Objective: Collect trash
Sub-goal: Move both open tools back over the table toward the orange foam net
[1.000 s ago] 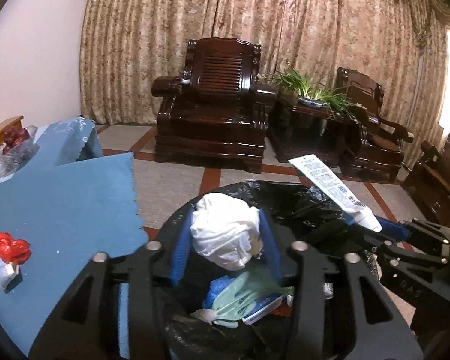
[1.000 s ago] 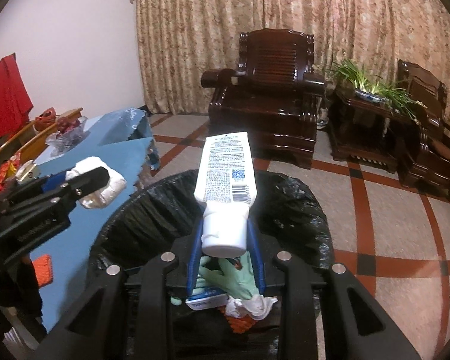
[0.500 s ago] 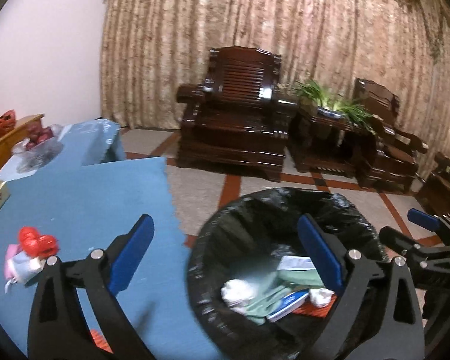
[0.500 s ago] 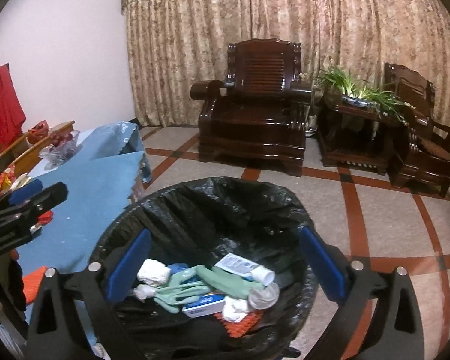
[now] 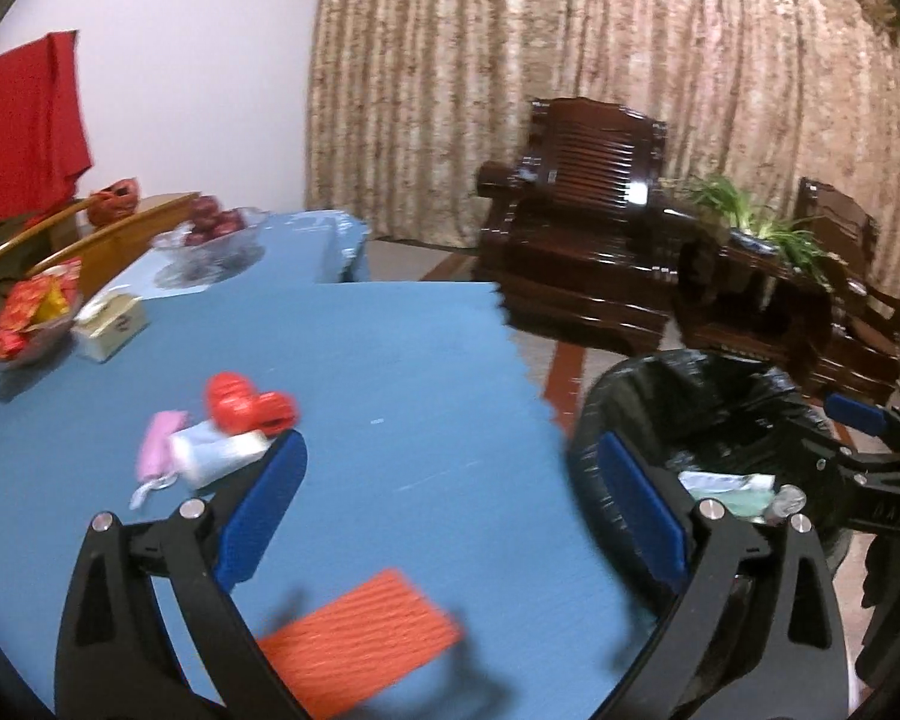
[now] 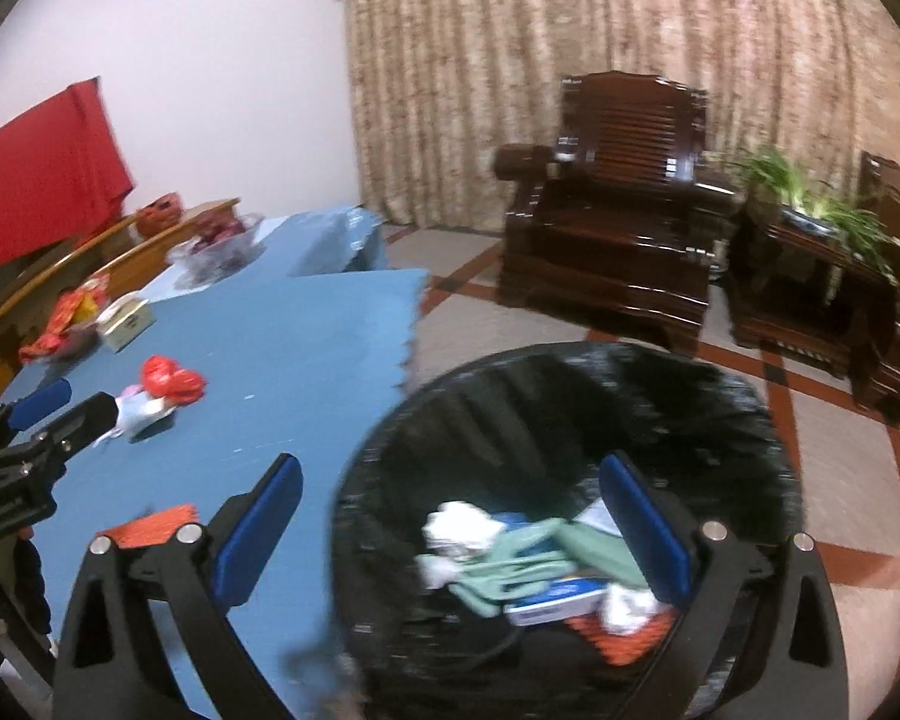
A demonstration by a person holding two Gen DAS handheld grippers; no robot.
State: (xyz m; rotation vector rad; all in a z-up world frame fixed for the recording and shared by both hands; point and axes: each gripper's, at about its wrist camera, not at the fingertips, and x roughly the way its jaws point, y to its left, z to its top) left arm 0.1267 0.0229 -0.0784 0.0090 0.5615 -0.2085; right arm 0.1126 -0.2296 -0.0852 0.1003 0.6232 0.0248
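Note:
My left gripper [image 5: 450, 510] is open and empty above the blue table [image 5: 390, 396]. Just below it lies an orange ribbed pad [image 5: 360, 636]. A red crumpled wrapper [image 5: 249, 405], a pink item [image 5: 159, 447] and a white roll [image 5: 219, 456] lie ahead to its left. My right gripper [image 6: 450, 534] is open and empty over the black-lined trash bin [image 6: 570, 378], which holds a white tissue wad [image 6: 456, 531], green gloves [image 6: 522, 564] and a blue-white box [image 6: 552, 597]. The bin also shows in the left wrist view [image 5: 690, 390].
At the table's far left stand a small cream box [image 5: 111, 324], a dish of red packets [image 5: 27, 312] and a glass bowl of red fruit [image 5: 210, 234]. Dark wooden armchairs [image 6: 618, 234] and a plant stand [image 6: 810, 276] are on the tiled floor beyond the bin.
Both grippers opened and dropped the tissue wad and the tube into the bin. The left gripper then swung left over the table; the right shifted left too.

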